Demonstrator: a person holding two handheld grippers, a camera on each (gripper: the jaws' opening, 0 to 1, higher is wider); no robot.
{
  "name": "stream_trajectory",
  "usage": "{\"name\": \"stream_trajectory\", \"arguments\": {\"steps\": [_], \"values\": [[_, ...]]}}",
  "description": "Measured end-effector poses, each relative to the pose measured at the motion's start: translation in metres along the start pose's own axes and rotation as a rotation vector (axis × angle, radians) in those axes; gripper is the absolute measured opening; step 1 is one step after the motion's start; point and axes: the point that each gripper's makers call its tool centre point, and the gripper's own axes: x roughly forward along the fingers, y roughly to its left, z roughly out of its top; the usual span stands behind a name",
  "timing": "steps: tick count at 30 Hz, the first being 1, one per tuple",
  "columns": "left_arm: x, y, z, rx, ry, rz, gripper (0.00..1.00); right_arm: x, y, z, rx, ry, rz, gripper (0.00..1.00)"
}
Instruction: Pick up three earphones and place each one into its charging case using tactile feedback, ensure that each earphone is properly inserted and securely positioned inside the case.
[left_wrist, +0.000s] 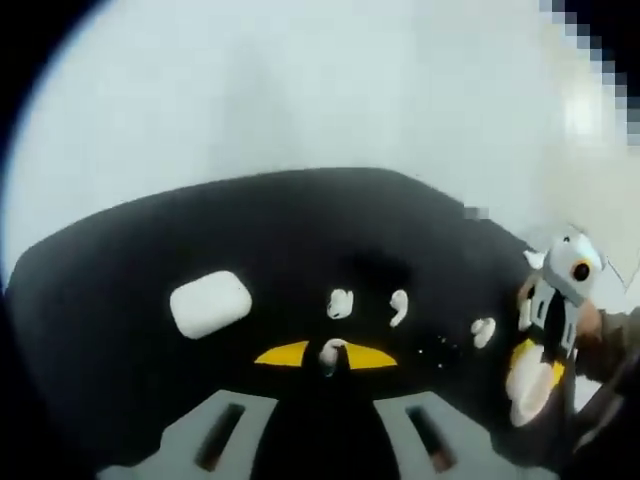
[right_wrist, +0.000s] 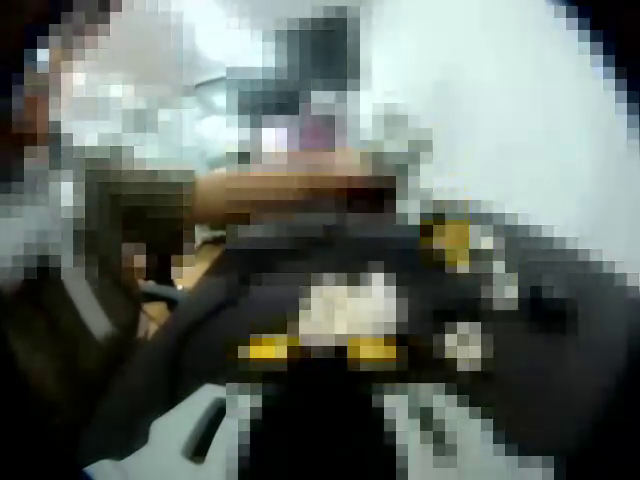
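Note:
On the black mat lie a closed white charging case and three loose white earphones. My left gripper hovers low over the mat, its yellow-tipped jaws closed on a fourth white earphone. My right gripper comes in from the right edge of the mat with a rounded white case at its yellow tips. The right gripper view is heavily blurred: a white lump sits just beyond my right gripper, and the left gripper's yellow tip shows farther off.
The mat rests on a white table. A person's hand holds the right gripper at the mat's right edge. Blurred brown and grey shapes stand beyond the mat in the right gripper view.

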Motion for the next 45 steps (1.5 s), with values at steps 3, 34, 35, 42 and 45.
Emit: {"name": "stream_trajectory", "arguments": {"steps": [3, 34, 35, 42, 45], "values": [[-0.003, 0.000, -0.003, -0.050, -0.022, -0.019, 0.08, 0.001, 0.000, 0.000, 0.000, 0.000, -0.001, 0.20], [-0.056, -0.016, -0.005, -0.056, -0.178, 0.086, 0.07, 0.001, 0.004, 0.001, -0.002, -0.006, 0.014, 0.21], [-0.055, -0.015, -0.003, -0.080, -0.206, 0.116, 0.08, 0.001, 0.004, 0.001, -0.002, -0.005, 0.013, 0.21], [-0.031, -0.028, -0.022, -0.019, -0.185, 0.196, 0.09, -0.001, 0.005, 0.000, -0.014, -0.003, 0.009, 0.22], [-0.029, -0.024, -0.015, 0.014, -0.205, 0.258, 0.11, -0.001, 0.005, 0.000, -0.023, -0.001, 0.008, 0.22]]}}
